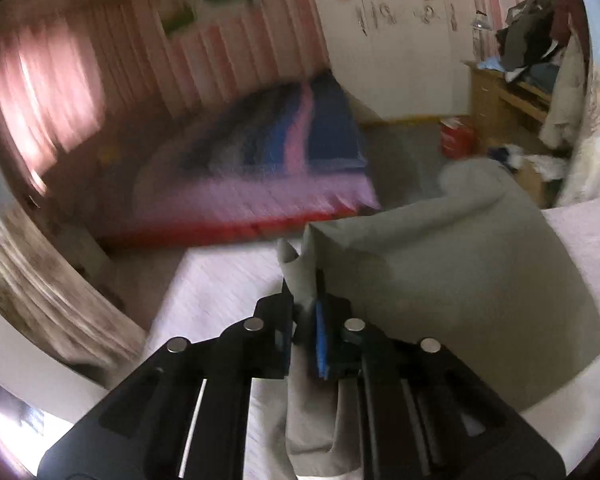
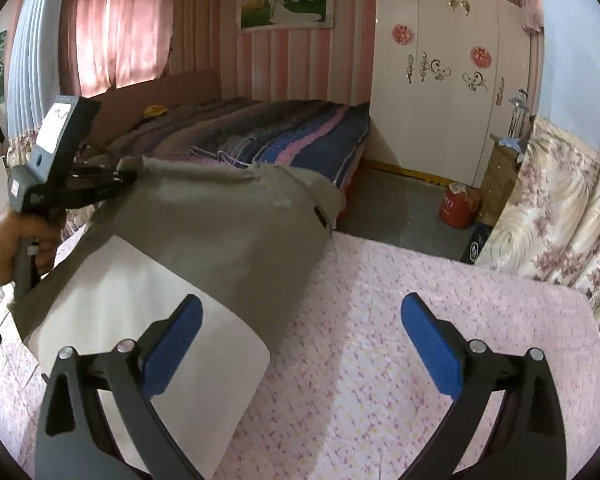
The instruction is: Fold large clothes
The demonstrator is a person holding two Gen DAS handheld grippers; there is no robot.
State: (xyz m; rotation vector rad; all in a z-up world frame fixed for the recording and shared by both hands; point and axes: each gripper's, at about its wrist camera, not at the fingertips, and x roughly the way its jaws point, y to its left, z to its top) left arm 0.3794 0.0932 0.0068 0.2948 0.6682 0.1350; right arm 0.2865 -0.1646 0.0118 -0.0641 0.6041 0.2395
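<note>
Two grippers: left gripper (image 1: pixel 306 300) fingers pinch the grey garment (image 2: pixel 220 224), hiding its edge; right gripper (image 2: pixel 302 312) fingers spread

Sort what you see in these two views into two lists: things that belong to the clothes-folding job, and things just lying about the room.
Belongs to the job:
grey garment
white folding board
left tongs, shut on the garment
right tongs, open
pink floral surface

Lying about:
striped bed
red canister
clothes pile
white wardrobe
</note>
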